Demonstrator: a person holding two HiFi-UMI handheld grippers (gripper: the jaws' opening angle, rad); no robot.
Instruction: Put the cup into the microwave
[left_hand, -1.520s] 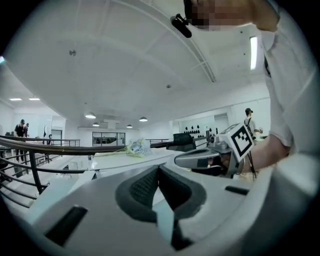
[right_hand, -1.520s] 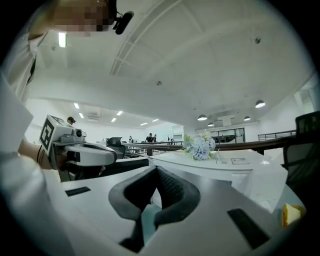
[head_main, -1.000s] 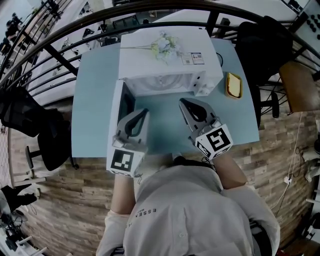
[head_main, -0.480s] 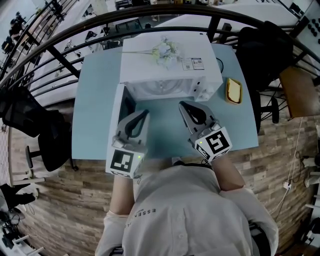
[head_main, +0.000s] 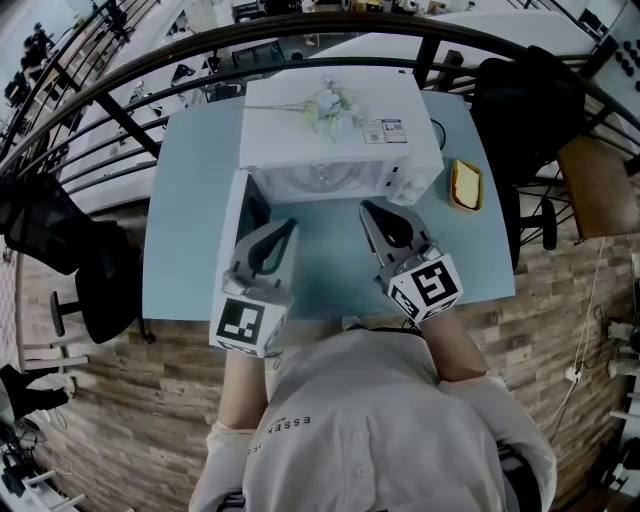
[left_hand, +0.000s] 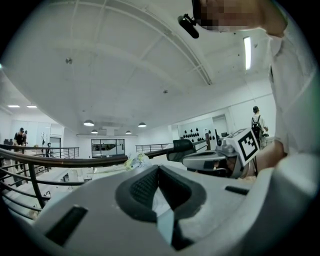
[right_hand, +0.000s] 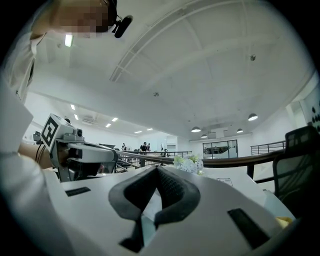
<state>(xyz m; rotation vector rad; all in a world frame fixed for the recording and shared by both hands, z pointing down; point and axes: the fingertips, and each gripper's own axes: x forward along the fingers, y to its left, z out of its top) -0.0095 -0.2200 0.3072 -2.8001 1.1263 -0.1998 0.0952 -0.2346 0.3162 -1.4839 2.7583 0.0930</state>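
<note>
"Looking down at the worktop (head_main: 190, 200), what stands on it?"

"A white microwave (head_main: 340, 125) at the far side, with its door (head_main: 234, 215) swung open to the left. A spray of pale flowers (head_main: 328, 98) lies on its top, and there is a small label (head_main: 385, 127) beside them. A yellow object (head_main: 466, 183) sits on the worktop just right of the microwave."

"And the cup?"

"I cannot tell where it is. No view shows it plainly. The open cavity shows only a pale round shape that I cannot make out."

"The left tool (head_main: 291, 225)?"

"Clenched, its tips pressed together with nothing between them. It is held level over the worktop, pointing toward the microwave, near the open door."

"The right tool (head_main: 364, 207)?"

"Clenched too, and empty. It hovers level in front of the microwave, to the right of the left tool and apart from it."

"Anything around them?"

"A dark curved railing (head_main: 130, 70) runs behind the worktop. A black chair (head_main: 60, 240) stands on the wooden floor (head_main: 120, 400) to the left."
</note>
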